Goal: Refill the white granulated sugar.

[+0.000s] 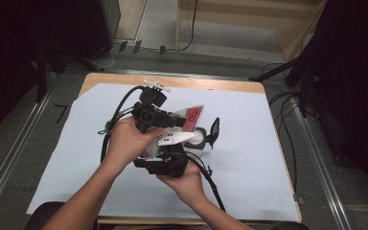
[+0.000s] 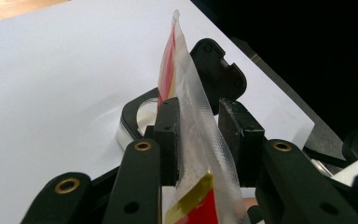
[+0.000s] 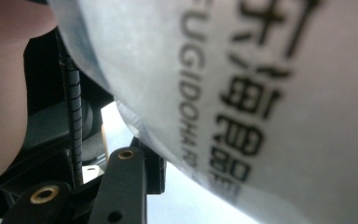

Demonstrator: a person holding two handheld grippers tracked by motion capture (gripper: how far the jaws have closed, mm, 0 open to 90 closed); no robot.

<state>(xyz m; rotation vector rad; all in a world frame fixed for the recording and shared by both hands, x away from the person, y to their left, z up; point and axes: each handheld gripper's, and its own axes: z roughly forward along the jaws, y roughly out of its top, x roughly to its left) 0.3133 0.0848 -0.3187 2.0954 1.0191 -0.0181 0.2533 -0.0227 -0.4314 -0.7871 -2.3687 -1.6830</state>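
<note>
Pinched edge-on in the left hand-held gripper [image 2: 198, 116]: a sealed plastic pouch [image 2: 189, 88], clear with red and yellow print. Pressed from both sides by the two black pads [image 2: 168, 135], with no slack to see between them. Held up in the air above the white paper sheet [image 1: 249, 158] covering the tabletop [image 1: 206, 85], not resting on it.

Long axis of the pouch running straight out from those jaws and onward past them, thin sealed top edge farthest from the hand. In the high view, pointing away to the person's right and a little forward, over a black-framed round lens [image 2: 142, 114], probably a folding magnifier, lying on the sheet just beneath.

Right hand-held gripper [image 1: 170, 158] brought in from below and nearer the person, tucked close under the left one. Seen from its own camera, pouch film with black printed lettering lying right up against the lens, draped across the jaw line; one black jaw standing bare at the left, the other hidden behind the film. Cannot tell whether spread or closed on anything.

Judging from this: both hands close on the pouch, left already gripping near the lower end, right nearest the printed flat face, not the edge. For a second grip, probably best to meet the free far end along that same long axis, square to the flat faces, without letting the film buckle between the two holds.
</note>
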